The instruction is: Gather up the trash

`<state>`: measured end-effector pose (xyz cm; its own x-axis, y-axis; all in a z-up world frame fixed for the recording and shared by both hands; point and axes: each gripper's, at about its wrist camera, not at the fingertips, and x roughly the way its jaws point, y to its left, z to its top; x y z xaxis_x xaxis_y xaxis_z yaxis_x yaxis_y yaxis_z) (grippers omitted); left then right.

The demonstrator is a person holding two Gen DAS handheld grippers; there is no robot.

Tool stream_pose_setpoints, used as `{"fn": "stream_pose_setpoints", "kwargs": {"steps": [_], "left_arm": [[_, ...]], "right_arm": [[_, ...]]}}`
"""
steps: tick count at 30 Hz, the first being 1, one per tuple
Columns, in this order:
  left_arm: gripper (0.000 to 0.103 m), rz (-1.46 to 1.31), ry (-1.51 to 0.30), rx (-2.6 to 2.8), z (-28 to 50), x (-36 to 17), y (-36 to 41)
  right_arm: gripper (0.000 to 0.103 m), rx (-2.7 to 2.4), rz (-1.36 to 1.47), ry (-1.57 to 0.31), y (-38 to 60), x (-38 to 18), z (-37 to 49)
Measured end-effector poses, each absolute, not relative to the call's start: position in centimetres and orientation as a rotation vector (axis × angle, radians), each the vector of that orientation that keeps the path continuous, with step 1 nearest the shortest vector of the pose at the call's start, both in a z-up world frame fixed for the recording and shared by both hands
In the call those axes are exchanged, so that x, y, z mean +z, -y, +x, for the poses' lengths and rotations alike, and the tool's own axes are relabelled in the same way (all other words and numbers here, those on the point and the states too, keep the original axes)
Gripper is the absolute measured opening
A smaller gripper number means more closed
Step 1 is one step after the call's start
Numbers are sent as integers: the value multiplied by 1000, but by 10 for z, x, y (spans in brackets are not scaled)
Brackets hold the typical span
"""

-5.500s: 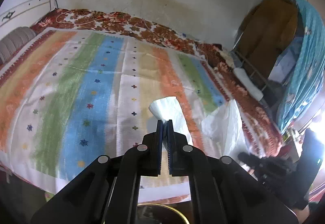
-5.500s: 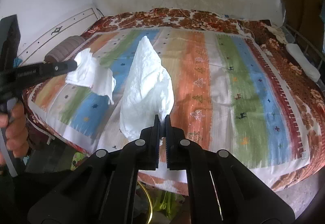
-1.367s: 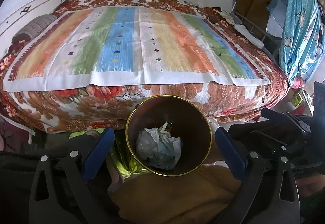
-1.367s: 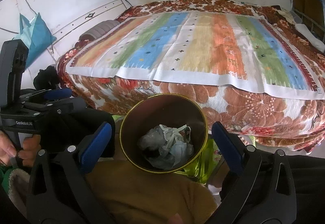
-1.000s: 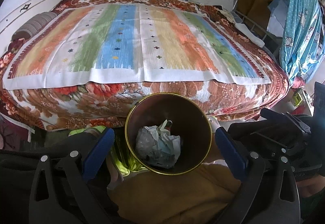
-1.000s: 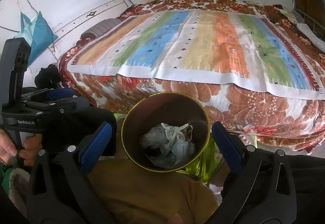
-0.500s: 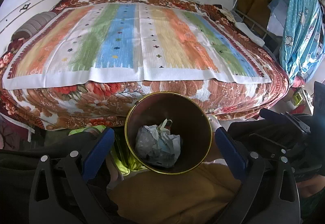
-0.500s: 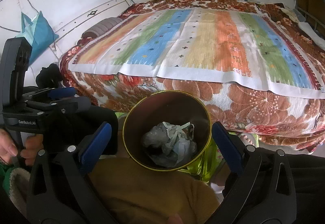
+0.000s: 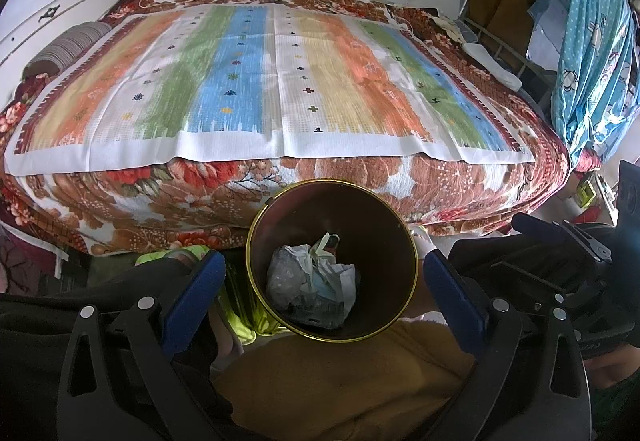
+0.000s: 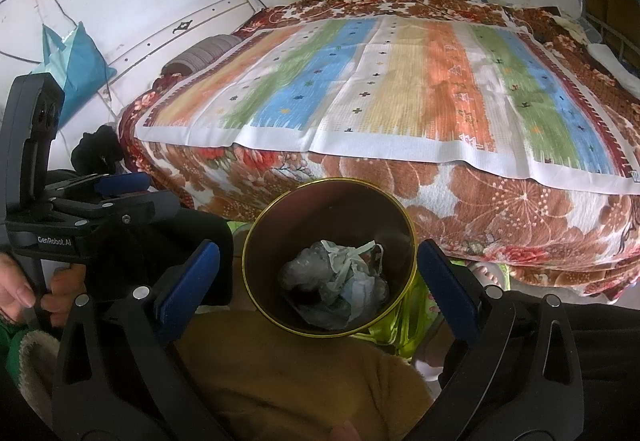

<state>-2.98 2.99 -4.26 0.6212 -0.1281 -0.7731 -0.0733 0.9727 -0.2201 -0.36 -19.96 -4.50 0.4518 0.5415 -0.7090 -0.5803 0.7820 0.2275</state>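
Note:
A dark round bin with a gold rim (image 9: 256,273) (image 10: 412,241) stands on the floor at the foot of the bed. Crumpled white and grey trash (image 9: 312,285) (image 10: 340,285) lies at its bottom. My left gripper (image 9: 320,281) hangs over the bin, wide open, its blue-padded fingers (image 9: 192,293) either side of the rim and holding nothing. My right gripper (image 10: 320,277) is likewise open and empty above the bin. In the right wrist view the left gripper's body (image 10: 80,217) shows at the left, held by a hand (image 10: 24,293).
The bed (image 9: 280,177) with a striped cloth (image 9: 256,81) fills the far half of both views. A yellow-brown garment (image 9: 344,381) lies below the bin. Green slippers (image 9: 240,305) sit beside it. A blue curtain (image 9: 592,41) hangs at the right; a teal bag (image 10: 72,57) hangs on the left wall.
5.5 s ago both grippers were shut on white tissues over the bed; now both are open above the bin with the trash inside. Over the last second, hardly any movement.

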Motion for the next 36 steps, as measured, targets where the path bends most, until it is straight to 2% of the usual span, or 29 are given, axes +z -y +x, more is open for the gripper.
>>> {"fn": "stream_pose_setpoints", "kwargs": {"steps": [36], "left_arm": [[97, -226, -912, -27, -34, -49, -25]], "right_arm": [[94, 694, -50, -859, 198, -45, -4]]}}
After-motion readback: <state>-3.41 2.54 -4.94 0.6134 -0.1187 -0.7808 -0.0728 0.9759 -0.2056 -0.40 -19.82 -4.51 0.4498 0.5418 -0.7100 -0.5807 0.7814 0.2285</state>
